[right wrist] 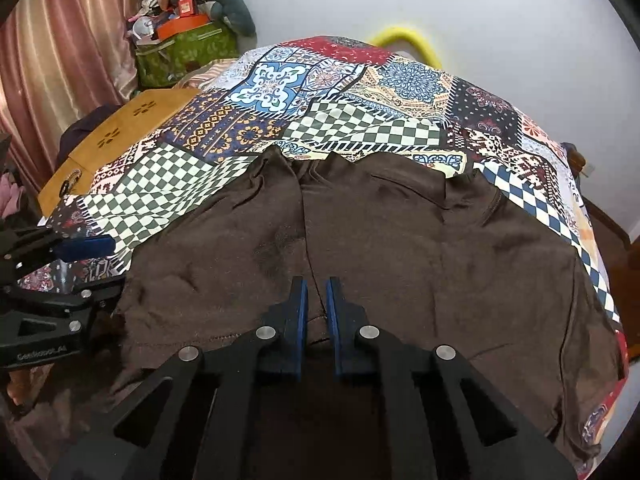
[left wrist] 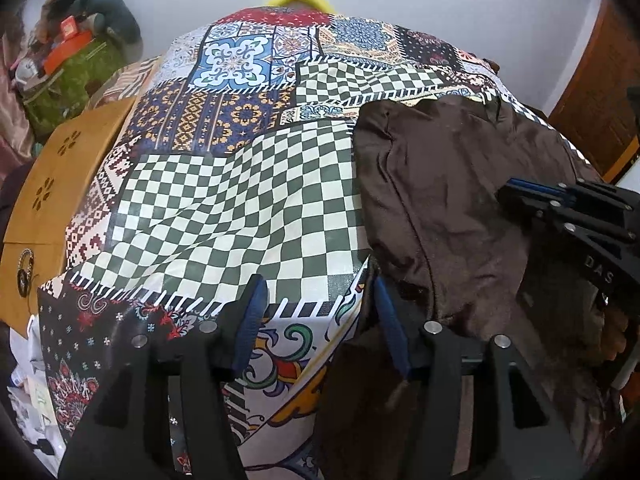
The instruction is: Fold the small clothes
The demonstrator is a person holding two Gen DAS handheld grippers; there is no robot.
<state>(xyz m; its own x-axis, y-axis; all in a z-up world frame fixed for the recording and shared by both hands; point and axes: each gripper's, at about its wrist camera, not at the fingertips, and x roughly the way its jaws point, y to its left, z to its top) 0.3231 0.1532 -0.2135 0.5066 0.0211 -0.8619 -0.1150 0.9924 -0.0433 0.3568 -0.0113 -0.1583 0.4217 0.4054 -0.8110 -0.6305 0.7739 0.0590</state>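
Note:
A dark brown garment (right wrist: 380,248) lies spread on a table under a patchwork cloth (right wrist: 280,80); it also shows in the left wrist view (left wrist: 448,200). My left gripper (left wrist: 318,292) is open at the garment's left near edge, its right finger (left wrist: 390,320) against the brown cloth; it appears in the right wrist view (right wrist: 96,264). My right gripper (right wrist: 317,292) is nearly shut, its blue pads pinching the garment's near hem at a middle seam; it shows in the left wrist view (left wrist: 520,192).
A wooden box (left wrist: 52,200) stands left of the table. A green bag (right wrist: 184,52) with piled items and a pink curtain (right wrist: 52,60) are at the far left. A yellow object (right wrist: 408,40) lies behind the table. A wooden door (left wrist: 596,100) is at right.

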